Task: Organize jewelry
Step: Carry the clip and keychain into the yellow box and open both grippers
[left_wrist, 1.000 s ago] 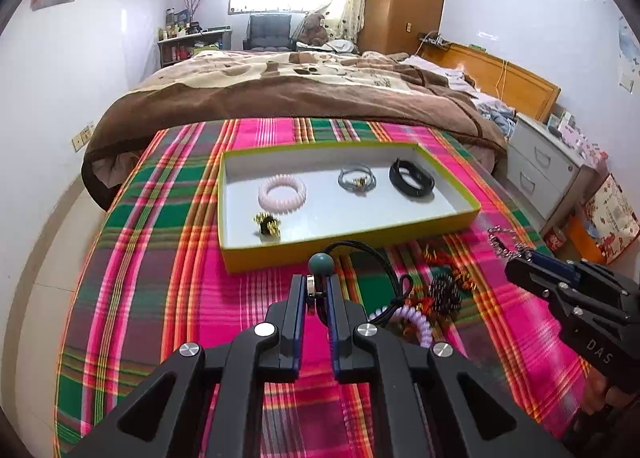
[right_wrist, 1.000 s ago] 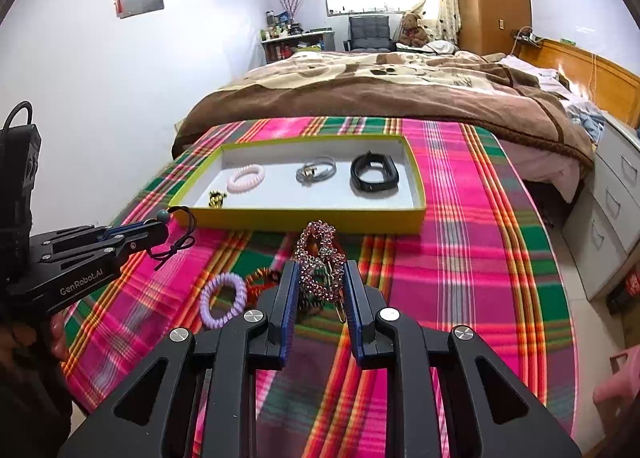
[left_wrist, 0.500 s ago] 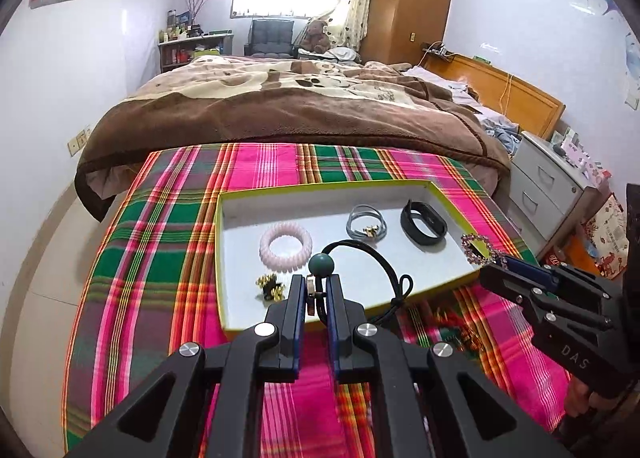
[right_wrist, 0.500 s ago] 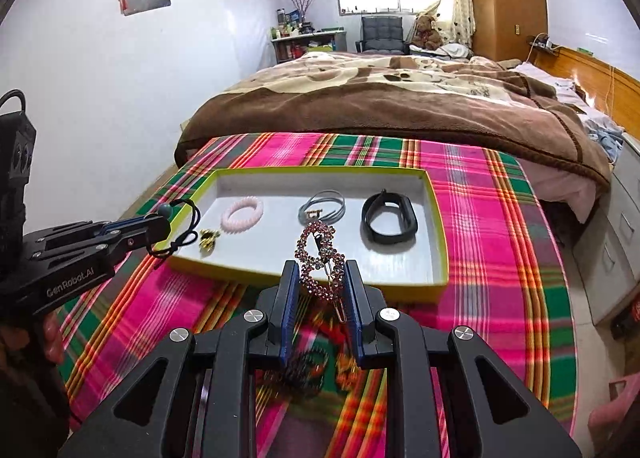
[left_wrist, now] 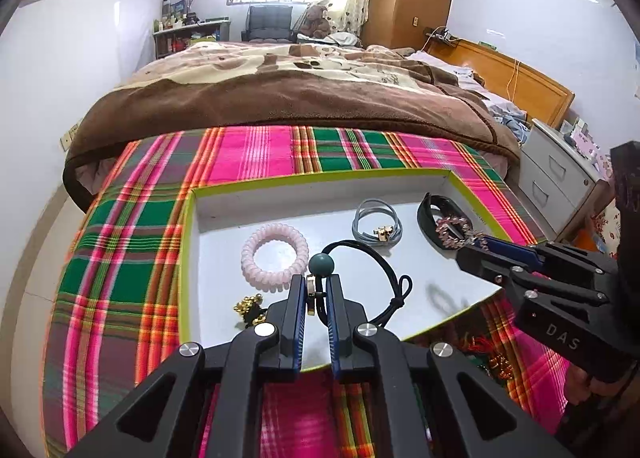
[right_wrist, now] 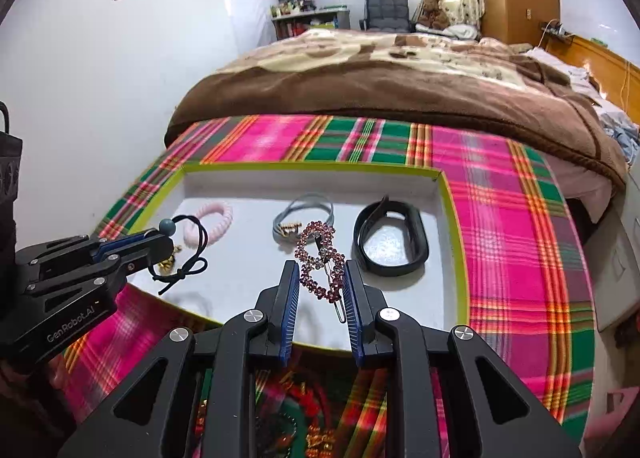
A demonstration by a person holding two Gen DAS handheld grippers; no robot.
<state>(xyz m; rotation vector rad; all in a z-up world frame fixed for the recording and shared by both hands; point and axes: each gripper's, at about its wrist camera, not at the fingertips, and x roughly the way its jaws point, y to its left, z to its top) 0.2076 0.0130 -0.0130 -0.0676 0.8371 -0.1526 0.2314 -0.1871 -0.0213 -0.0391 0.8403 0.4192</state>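
A shallow tray (left_wrist: 192, 218) (right_wrist: 452, 218) with a lime-green rim and white floor lies on the plaid bedspread. In it rest a pink spiral hair tie (left_wrist: 275, 256) (right_wrist: 216, 218), a grey cord bracelet (left_wrist: 376, 224) (right_wrist: 304, 214), a black band (left_wrist: 428, 214) (right_wrist: 392, 238) and a small gold piece (left_wrist: 250, 306). My left gripper (left_wrist: 316, 286) (right_wrist: 160, 236) is shut on a black elastic hair tie with a teal bead (left_wrist: 321, 264) (right_wrist: 167, 226), held over the tray. Over the tray's right part, my right gripper (right_wrist: 320, 274) (left_wrist: 476, 242) is shut on a pink rhinestone hair clip (right_wrist: 320, 258) (left_wrist: 454, 228).
Several loose beaded pieces (left_wrist: 492, 358) (right_wrist: 312, 418) lie on the plaid cloth (left_wrist: 120, 258) in front of the tray. A brown blanket (left_wrist: 280, 98) covers the bed beyond. A white drawer cabinet (left_wrist: 556, 174) stands to the right of the bed.
Both grippers have moved forward from above the loose pile to over the tray, each still carrying its piece. The tray now looks larger and nearer.
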